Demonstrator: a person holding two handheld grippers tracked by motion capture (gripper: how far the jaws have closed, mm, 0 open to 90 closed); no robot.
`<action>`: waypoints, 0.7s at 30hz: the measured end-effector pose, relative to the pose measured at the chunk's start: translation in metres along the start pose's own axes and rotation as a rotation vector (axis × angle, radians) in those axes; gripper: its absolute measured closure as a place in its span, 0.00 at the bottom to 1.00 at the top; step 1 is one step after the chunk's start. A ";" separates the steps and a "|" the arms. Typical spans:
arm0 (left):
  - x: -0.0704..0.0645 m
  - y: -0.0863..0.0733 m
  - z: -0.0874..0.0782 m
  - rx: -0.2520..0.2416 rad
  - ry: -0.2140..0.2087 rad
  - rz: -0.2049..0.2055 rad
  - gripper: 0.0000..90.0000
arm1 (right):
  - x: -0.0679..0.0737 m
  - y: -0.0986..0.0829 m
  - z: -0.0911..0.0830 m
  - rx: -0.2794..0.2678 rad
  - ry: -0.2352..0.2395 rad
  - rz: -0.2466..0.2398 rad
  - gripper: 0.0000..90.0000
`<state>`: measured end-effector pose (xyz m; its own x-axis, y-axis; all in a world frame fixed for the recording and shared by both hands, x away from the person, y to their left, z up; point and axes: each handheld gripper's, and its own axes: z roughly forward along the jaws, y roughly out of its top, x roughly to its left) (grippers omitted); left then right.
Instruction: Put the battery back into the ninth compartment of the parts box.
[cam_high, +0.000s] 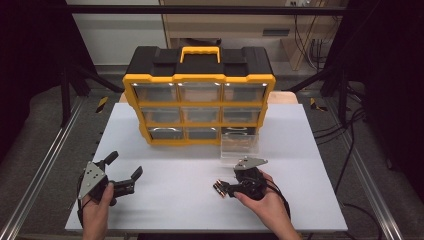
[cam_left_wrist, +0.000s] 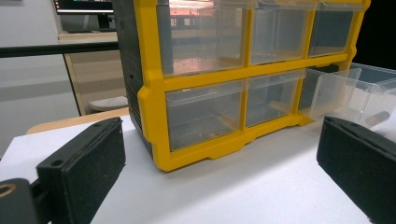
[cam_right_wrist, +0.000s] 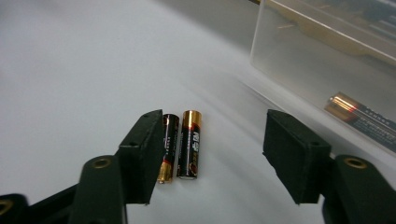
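Two black-and-gold batteries (cam_right_wrist: 182, 143) lie side by side on the white table, between the jaws of my open right gripper (cam_right_wrist: 215, 158); its left jaw stands right beside the left battery. In the high view the batteries (cam_high: 219, 188) lie just left of the right gripper (cam_high: 227, 189). A clear drawer (cam_high: 240, 145) is pulled out of the yellow and black organizer (cam_high: 199, 97) at its bottom right. One more battery (cam_right_wrist: 362, 119) lies inside that drawer. My left gripper (cam_high: 125, 167) rests open at the table's near left, empty, facing the organizer (cam_left_wrist: 210, 84).
The organizer stands at the back middle of the white table (cam_high: 165, 200), with a yellow handle (cam_high: 200, 50) on top and several clear drawers. Metal rails (cam_high: 45, 165) run along both table sides. Cables (cam_high: 350, 130) hang at the right.
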<state>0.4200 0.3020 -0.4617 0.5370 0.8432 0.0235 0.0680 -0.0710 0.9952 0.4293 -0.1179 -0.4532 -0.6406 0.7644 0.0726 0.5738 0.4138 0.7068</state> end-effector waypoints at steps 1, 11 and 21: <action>0.000 0.000 0.000 0.000 0.000 0.000 0.01 | 0.000 0.000 0.000 0.000 0.000 0.000 0.44; 0.001 0.000 0.000 0.000 0.001 0.001 0.01 | 0.005 -0.007 0.011 0.025 0.025 0.000 0.64; 0.001 0.000 0.000 -0.001 -0.001 0.002 0.01 | 0.011 -0.005 0.018 0.054 0.034 -0.021 0.76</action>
<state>0.4206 0.3025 -0.4614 0.5382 0.8424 0.0255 0.0661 -0.0724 0.9952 0.4284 -0.1028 -0.4688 -0.6689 0.7388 0.0826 0.5865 0.4562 0.6693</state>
